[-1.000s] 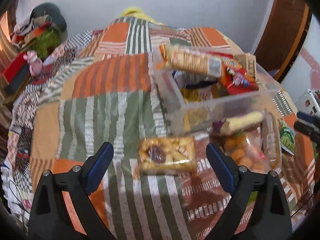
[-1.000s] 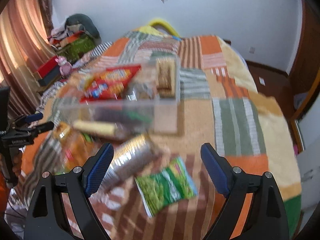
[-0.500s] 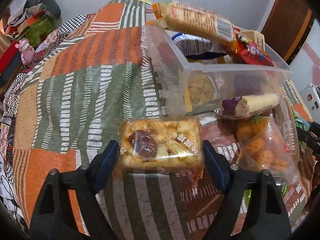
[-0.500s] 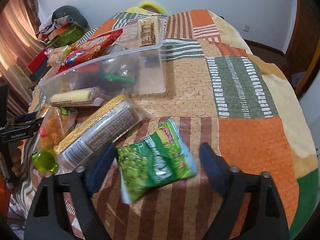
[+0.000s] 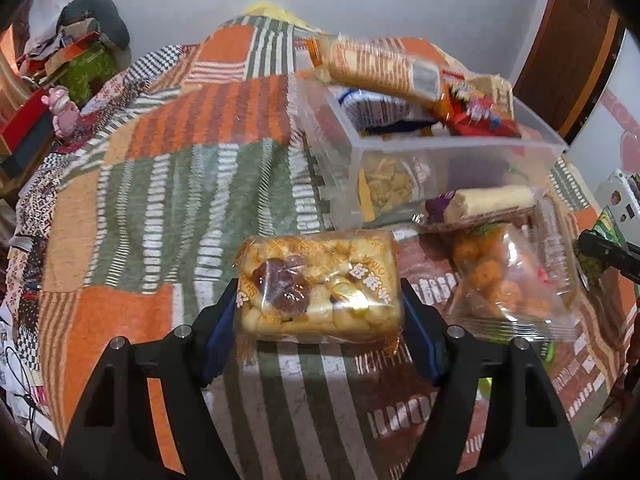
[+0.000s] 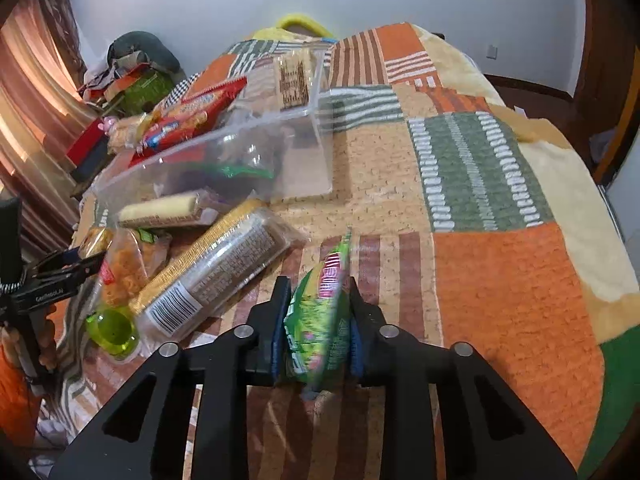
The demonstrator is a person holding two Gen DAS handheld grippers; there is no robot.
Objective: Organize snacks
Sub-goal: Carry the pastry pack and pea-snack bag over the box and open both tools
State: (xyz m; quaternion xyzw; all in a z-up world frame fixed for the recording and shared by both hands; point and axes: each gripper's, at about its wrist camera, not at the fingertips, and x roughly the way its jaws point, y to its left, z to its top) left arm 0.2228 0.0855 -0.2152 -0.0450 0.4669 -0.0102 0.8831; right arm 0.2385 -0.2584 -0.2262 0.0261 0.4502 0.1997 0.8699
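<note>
My left gripper is shut on a clear pack of puffed yellow snacks, held just above the quilt. My right gripper is shut on a green pea snack bag, squeezed upright between the pads. A clear plastic bin with several snack packs stands ahead of the left gripper; it also shows in the right wrist view. In front of it lie a yellow wafer roll, a bag of orange puffs and a long cracker sleeve.
Everything rests on a patchwork quilt covering a bed. A small green cup lies by the cracker sleeve. Clutter and a red box sit off the bed's left side. A wooden door is at right.
Both grippers moved down and forward onto their packs and closed. The left now grips the puffed snack pack; the right squeezed the flat green bag upright.
</note>
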